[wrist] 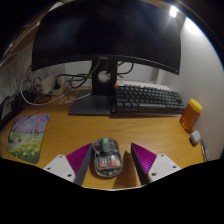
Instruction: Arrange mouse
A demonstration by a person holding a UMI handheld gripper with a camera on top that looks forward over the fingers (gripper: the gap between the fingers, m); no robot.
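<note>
Claw (106,165) sits low over the light wooden counter (150,130), fingers spread w/ magenta pads (76,158) facing in. Small translucent grey computer mouse w/ reddish innards (106,156) lies between the fingers. Can't tell for sure if both pads press on it; looks like a thin gap each side, and mouse seems to rest on the counter surface. So I'd call it claw open around the mouse, not a firm grip.

Surroundings: colourful pastel rectangular mouse mat (29,134) lies well off to one side of the mouse, near counter edge. Large black curved monitor (105,38) on a dark stand (97,98) is beyond the claw. Dark mechanical keyboard w/ coloured keys (148,97) sits just beside the stand base. Orange cylindrical container (190,115) stands past the keyboard end, small white boxy item (196,138) near it. Tangle of white cables (40,88) at the back by the wall.

Progress, my read: early to mid. Mouse is not on the mat, and not next to the keyboard either, just mid-counter in front of the stand. Approach part looks done, since fingers already bracket it. Left to do: squeeze shut on it, lift or slide, carry to wherever it's meant to go (mat is the likely spot, but that's a guess), set down straight, let go.
</note>
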